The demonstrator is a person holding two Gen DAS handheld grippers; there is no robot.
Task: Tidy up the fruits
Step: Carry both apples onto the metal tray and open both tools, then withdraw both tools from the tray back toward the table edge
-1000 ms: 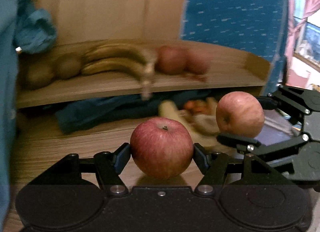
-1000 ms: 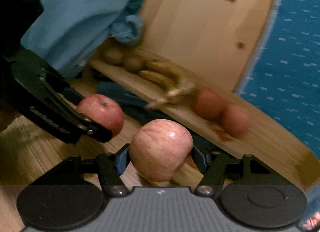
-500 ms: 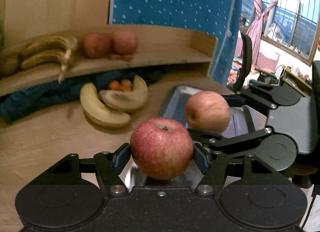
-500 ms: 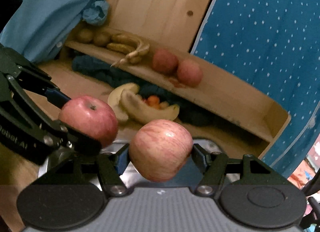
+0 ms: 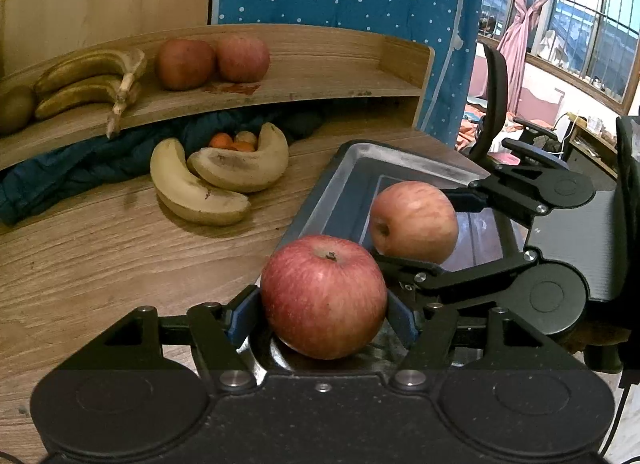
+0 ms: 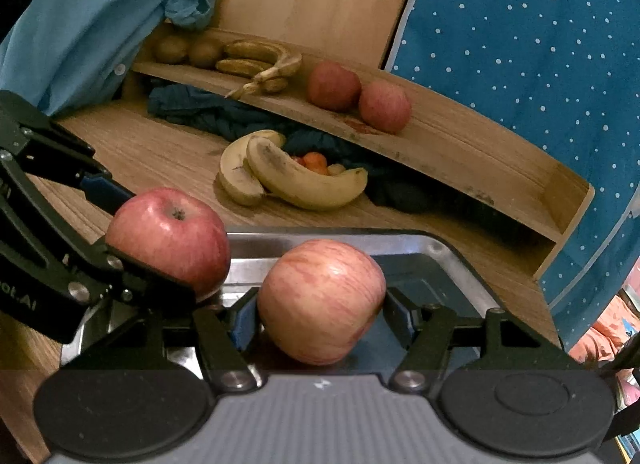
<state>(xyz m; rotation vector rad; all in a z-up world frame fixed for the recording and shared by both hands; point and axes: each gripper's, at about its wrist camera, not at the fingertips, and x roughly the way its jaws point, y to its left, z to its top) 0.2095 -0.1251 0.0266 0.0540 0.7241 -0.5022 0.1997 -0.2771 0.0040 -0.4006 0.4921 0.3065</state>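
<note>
My left gripper (image 5: 324, 314) is shut on a deep red apple (image 5: 324, 296), stem up, low over the near corner of a metal tray (image 5: 360, 168). My right gripper (image 6: 322, 314) is shut on a paler striped apple (image 6: 322, 300) over the same tray (image 6: 440, 252). In the left wrist view the pale apple (image 5: 414, 220) hangs just right of and beyond the red one. In the right wrist view the red apple (image 6: 168, 236) is at the left, near the tray's edge. The apples stay slightly apart.
Two loose bananas (image 5: 216, 180) and small oranges (image 5: 232, 140) lie on the wooden table beside dark blue cloth (image 5: 80, 168). The curved shelf (image 5: 320, 80) holds two apples (image 5: 212, 60), a banana bunch (image 5: 88, 80) and kiwis (image 6: 188, 49). An office chair (image 5: 494, 104) stands right.
Both grippers swung right with their apples, from in front of the shelf to over the metal tray. In the last half second they barely moved.
</note>
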